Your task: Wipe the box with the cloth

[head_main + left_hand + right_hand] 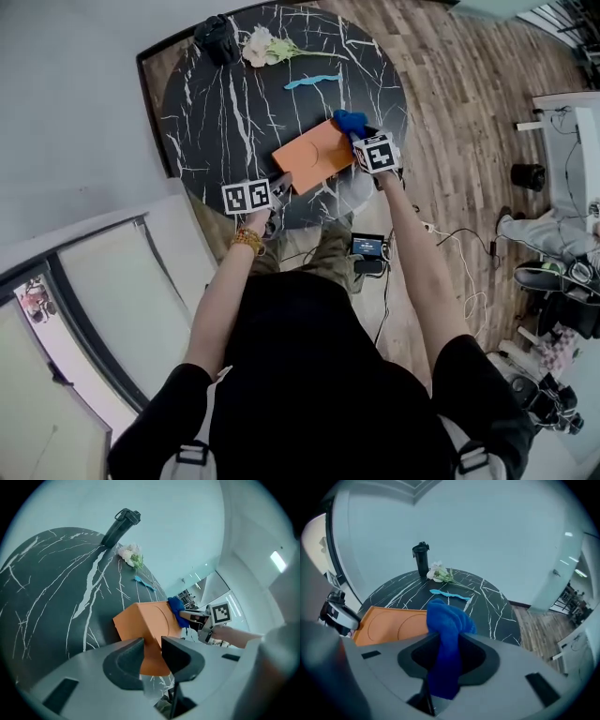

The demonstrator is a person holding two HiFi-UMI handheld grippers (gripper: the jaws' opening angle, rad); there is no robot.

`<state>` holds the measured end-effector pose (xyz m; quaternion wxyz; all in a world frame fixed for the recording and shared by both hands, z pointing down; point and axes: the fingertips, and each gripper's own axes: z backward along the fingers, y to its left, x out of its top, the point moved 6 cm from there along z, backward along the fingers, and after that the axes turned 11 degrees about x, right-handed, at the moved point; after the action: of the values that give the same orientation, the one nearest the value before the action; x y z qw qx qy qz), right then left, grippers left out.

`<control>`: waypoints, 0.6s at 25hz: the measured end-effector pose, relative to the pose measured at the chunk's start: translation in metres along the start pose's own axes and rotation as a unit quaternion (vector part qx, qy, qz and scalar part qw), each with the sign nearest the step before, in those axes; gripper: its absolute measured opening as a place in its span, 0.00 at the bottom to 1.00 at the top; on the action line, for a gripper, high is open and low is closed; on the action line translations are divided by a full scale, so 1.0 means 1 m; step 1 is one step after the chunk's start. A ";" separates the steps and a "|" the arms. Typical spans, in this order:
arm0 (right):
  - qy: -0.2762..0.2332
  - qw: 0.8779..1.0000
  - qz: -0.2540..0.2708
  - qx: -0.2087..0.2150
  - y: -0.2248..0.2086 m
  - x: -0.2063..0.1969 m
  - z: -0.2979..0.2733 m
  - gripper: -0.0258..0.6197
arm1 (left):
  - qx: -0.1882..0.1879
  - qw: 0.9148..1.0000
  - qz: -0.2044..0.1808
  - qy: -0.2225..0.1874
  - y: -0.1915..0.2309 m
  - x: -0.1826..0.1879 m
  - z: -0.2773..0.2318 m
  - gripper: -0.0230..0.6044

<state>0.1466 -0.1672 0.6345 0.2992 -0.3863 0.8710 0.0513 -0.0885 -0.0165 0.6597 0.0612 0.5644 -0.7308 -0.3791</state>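
Observation:
A flat orange box [312,153] lies on the round black marble table [234,103], near its front edge. My left gripper [277,187] is shut on the box's near left corner; in the left gripper view the orange box [145,623] fills the gap between the jaws of this gripper [152,656]. At the box's right end, my right gripper [361,141] is shut on a bunched blue cloth [351,122]. In the right gripper view the cloth [445,625] hangs from the gripper [446,653] over the box [393,626]. Whether the cloth touches the box, I cannot tell.
At the table's far side stand a black bottle [217,37], a white flower [267,47] and a thin light-blue item [312,82]. The person stands at the table's front edge. Wooden floor with cables [459,244] lies to the right.

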 end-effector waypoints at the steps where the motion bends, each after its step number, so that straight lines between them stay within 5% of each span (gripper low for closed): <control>1: -0.007 1.000 -0.008 -0.005 0.001 -0.001 0.000 0.20 | -0.005 1.000 0.005 -0.004 0.001 -0.001 0.000 0.22; 10: -0.016 0.999 -0.026 -0.030 0.010 -0.005 -0.001 0.20 | -0.038 0.996 0.081 -0.008 0.012 -0.004 0.000 0.21; 15: 0.024 0.994 0.074 -0.079 0.027 -0.003 -0.001 0.20 | -0.029 0.997 0.066 0.002 0.012 -0.003 -0.001 0.23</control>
<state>0.1282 -0.1467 0.6329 0.2426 -0.3445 0.8972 0.1322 -0.0963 -0.0131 0.6685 0.1037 0.5134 -0.7553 -0.3940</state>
